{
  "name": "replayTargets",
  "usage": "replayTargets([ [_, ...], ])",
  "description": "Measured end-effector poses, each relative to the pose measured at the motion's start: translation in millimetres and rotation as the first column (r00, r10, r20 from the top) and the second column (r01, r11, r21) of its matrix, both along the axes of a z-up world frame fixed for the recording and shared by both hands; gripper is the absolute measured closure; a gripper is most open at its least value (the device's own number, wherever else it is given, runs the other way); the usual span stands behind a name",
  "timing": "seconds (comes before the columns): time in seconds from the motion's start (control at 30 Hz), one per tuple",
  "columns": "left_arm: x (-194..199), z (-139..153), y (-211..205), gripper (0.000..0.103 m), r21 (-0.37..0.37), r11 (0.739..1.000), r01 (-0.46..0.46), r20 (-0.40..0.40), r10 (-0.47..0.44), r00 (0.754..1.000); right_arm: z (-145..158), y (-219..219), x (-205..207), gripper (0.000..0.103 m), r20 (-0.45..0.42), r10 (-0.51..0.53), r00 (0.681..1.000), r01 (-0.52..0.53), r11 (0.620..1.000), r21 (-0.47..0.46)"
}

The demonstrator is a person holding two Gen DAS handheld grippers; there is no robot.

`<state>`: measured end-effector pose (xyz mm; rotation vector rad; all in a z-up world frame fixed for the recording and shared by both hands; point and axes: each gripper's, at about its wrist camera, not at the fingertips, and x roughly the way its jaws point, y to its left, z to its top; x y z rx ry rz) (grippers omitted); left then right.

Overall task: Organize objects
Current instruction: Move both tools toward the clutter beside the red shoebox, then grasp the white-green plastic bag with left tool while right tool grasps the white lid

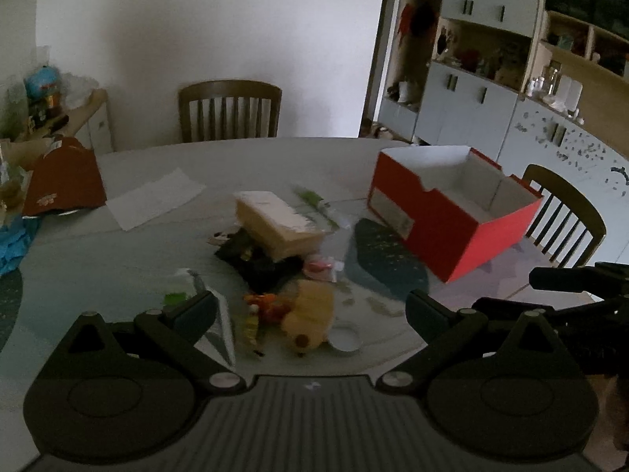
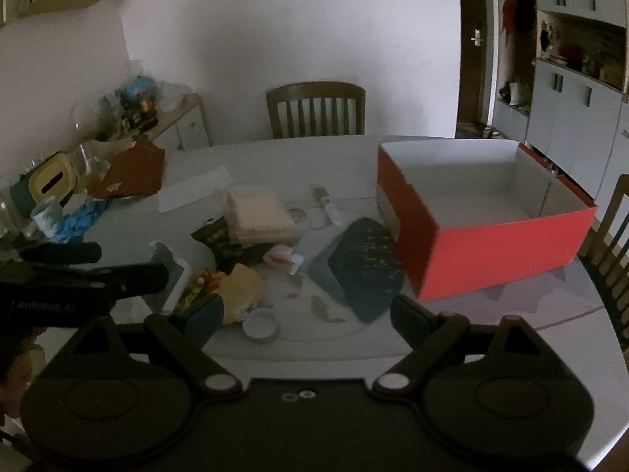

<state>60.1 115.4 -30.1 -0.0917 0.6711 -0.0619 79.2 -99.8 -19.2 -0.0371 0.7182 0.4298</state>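
Observation:
An open red box (image 1: 444, 232) with a white inside stands empty on the right of the table; it also shows in the right wrist view (image 2: 491, 247). A heap of small things lies mid-table: a beige block (image 1: 275, 222), a yellow plush toy (image 1: 308, 316), a black packet (image 1: 259, 263), a pink item (image 1: 318, 269), a white round lid (image 1: 346, 338). My left gripper (image 1: 310, 310) is open and empty above the near edge of the heap. My right gripper (image 2: 306, 314) is open and empty, hovering by the lid (image 2: 260, 326) and a dark mat (image 2: 361, 267).
A white paper sheet (image 1: 151, 198) and a brown bag (image 1: 65, 185) lie at the left. Wooden chairs stand at the far side (image 1: 230, 112) and right (image 1: 566, 216). Clutter sits at the table's left edge (image 2: 51, 196). Cabinets (image 1: 491, 90) line the right wall.

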Motion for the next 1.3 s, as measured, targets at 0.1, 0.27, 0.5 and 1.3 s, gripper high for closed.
replayTargets([
  [0.1,6.6,-4.1,10.6,0.0,0.007,1.0,-0.008,-0.007,0.008,1.0,-6.6,10.4,6.1,0.011,-0.02,0.005,1.0,-0.006,1.0,-0.014],
  [0.27,18.9,-15.9,31.5,0.0,0.018,0.999,-0.028,-0.044,0.028,0.999,-17.8,25.9,14.3,0.011,-0.041,0.008,0.999,-0.009,1.0,-0.027],
  [0.5,39.9,-40.1,59.6,0.0,0.079,0.994,-0.077,-0.104,0.085,0.991,-37.4,48.6,28.9,0.011,-0.066,0.043,0.997,-0.048,0.996,-0.08],
  [1.3,87.0,-113.2,110.5,0.005,0.06,0.994,-0.092,-0.298,0.106,0.949,-104.6,95.1,67.8,0.025,-0.2,0.131,0.971,-0.169,0.968,-0.187],
])
